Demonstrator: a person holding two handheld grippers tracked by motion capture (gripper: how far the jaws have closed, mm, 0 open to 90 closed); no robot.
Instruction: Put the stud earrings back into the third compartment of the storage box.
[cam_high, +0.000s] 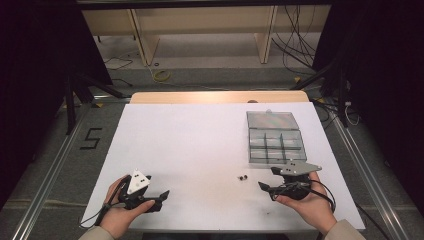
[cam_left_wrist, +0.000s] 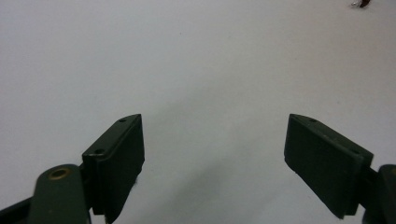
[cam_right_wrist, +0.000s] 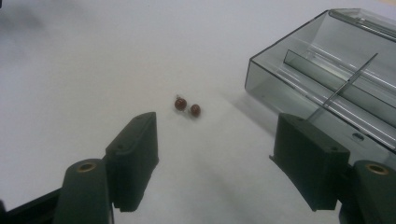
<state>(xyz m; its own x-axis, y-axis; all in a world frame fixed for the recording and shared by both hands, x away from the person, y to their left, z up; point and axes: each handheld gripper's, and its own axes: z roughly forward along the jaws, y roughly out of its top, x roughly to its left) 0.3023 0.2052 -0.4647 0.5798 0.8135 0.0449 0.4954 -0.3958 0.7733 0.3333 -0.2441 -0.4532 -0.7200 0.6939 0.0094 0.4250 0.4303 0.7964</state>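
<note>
Two small dark red beads (cam_high: 243, 177) lie side by side on the white table sheet (cam_high: 200, 150). In the right gripper view the beads (cam_right_wrist: 187, 107) sit just ahead of the jaws. My right gripper (cam_high: 263, 187) is held low at the front right, open and empty, a short way right of the beads; its gap (cam_right_wrist: 215, 158) stands wide. My left gripper (cam_high: 162, 196) rests at the front left, also open and empty (cam_left_wrist: 215, 158), pointing right across bare sheet. A clear grey compartment box (cam_high: 276, 144) with its lid (cam_high: 272, 119) folded back stands behind the right gripper.
The box's near corner (cam_right_wrist: 261, 70) lies close to the right of the right gripper's jaws. The sheet's front edge runs just under both hands. Beyond the table are floor cables (cam_high: 295, 35) and a wooden bench (cam_high: 205, 25).
</note>
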